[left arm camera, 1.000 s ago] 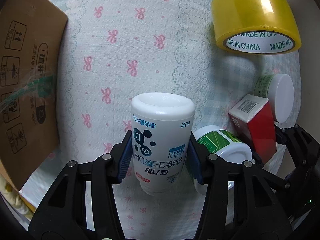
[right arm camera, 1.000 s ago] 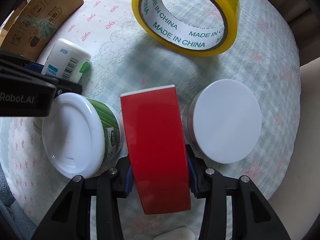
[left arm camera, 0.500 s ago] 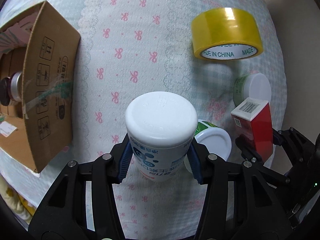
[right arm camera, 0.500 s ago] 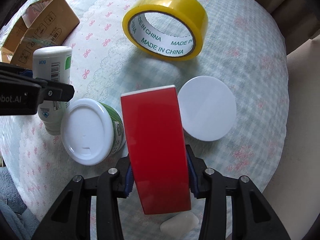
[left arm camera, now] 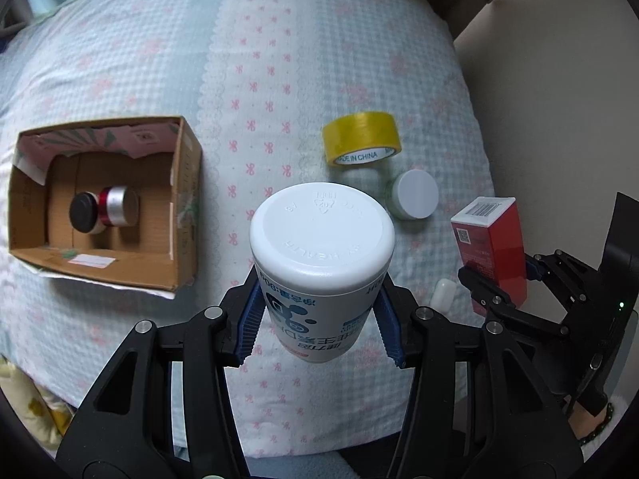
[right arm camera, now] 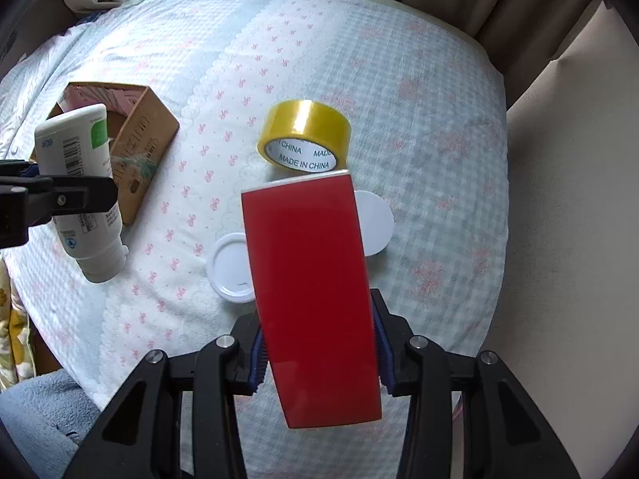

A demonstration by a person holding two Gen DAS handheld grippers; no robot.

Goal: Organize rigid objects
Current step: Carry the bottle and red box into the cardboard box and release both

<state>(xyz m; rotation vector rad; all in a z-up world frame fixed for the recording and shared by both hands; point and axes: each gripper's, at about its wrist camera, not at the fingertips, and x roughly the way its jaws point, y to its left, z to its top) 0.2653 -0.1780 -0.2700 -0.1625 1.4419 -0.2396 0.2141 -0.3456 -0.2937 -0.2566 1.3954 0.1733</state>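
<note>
My left gripper (left arm camera: pixel 319 327) is shut on a white vitamin bottle (left arm camera: pixel 321 247) and holds it high above the bed; the bottle also shows in the right wrist view (right arm camera: pixel 80 191). My right gripper (right arm camera: pixel 317 353) is shut on a red box (right arm camera: pixel 309 287), lifted above the bed; the box also shows in the left wrist view (left arm camera: pixel 493 253). An open cardboard box (left arm camera: pixel 185 199) lies at the left with a small red and silver jar (left arm camera: pixel 114 207) inside. A yellow tape roll (left arm camera: pixel 361 137), a white-lidded jar (left arm camera: pixel 415 193) and a second white-lidded jar (right arm camera: pixel 227 267) sit on the bedspread.
The bedspread (left arm camera: pixel 259 60) is pale with pink bows. A small white pebble-like thing (left arm camera: pixel 443 293) lies near the red box. A beige wall (right arm camera: pixel 579 199) runs along the right. A blue towel (right arm camera: pixel 36 427) lies at the lower left of the right wrist view.
Both grippers have risen well above the bed with the bottle and the red box. The cardboard box's inside has come into view.
</note>
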